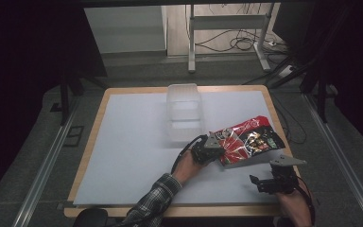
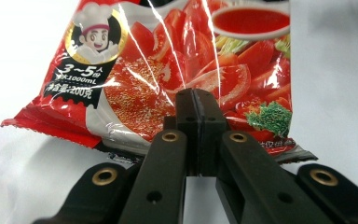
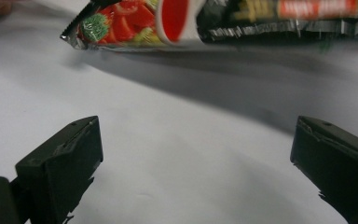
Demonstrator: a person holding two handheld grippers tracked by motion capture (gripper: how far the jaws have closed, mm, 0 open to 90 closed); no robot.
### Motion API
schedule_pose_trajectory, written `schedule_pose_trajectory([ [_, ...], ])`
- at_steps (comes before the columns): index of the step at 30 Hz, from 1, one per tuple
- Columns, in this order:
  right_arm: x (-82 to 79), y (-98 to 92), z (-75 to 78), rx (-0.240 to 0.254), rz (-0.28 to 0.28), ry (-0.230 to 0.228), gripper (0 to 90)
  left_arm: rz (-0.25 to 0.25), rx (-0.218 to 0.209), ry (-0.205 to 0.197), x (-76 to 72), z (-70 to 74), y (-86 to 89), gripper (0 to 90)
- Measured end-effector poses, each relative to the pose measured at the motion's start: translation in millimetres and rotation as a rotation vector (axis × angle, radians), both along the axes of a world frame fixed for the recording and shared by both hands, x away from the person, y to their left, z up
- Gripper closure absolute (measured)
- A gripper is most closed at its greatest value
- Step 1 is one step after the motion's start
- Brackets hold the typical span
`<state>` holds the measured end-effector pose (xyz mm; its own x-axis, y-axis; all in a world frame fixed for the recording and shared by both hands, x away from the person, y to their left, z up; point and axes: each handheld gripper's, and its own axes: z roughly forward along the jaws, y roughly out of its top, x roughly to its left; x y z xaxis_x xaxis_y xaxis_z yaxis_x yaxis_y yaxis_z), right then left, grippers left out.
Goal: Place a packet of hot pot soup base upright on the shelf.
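Observation:
A red and black foil food packet point(image 1: 248, 140) printed with tomatoes and a cartoon chef hangs just above the white table surface at the right. My left gripper point(image 1: 210, 152) is shut on the packet's near left edge; in the left gripper view its jaws are pressed together over the packet point(image 2: 177, 74). My right gripper point(image 1: 264, 182) rests open near the table's front right edge, below the packet, with nothing between its jaws. In the right gripper view the packet point(image 3: 214, 21) floats ahead, casting a shadow on the table.
A clear plastic container point(image 1: 184, 112) stands at the back middle of the white table point(image 1: 132, 151), just left of the packet. Beyond the wooden table rim are a metal frame and cables on the floor point(image 1: 236, 42).

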<state>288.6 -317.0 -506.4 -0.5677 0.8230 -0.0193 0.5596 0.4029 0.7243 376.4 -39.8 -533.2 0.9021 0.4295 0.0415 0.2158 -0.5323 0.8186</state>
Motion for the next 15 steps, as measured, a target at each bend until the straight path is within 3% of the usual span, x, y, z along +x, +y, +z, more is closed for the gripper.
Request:
schedule_pose_trajectory([
  [5, 0.1, -0.8, 0.7, 0.015, 0.0, -0.001, 2.3, 0.002, 0.0, 0.016, -0.3, -1.5, 3.1, 90.0],
  [11, 1.9, -2.2, 6.3, 0.036, -0.014, -0.033, 0.9, 0.002, 0.002, 0.028, 0.1, -2.1, 5.0, 90.0],
  [15, 6.4, -4.0, 13.1, 0.086, -0.015, -0.06, 0.2, 0.001, 0.005, 0.036, 0.6, -2.0, 5.8, 90.0],
])
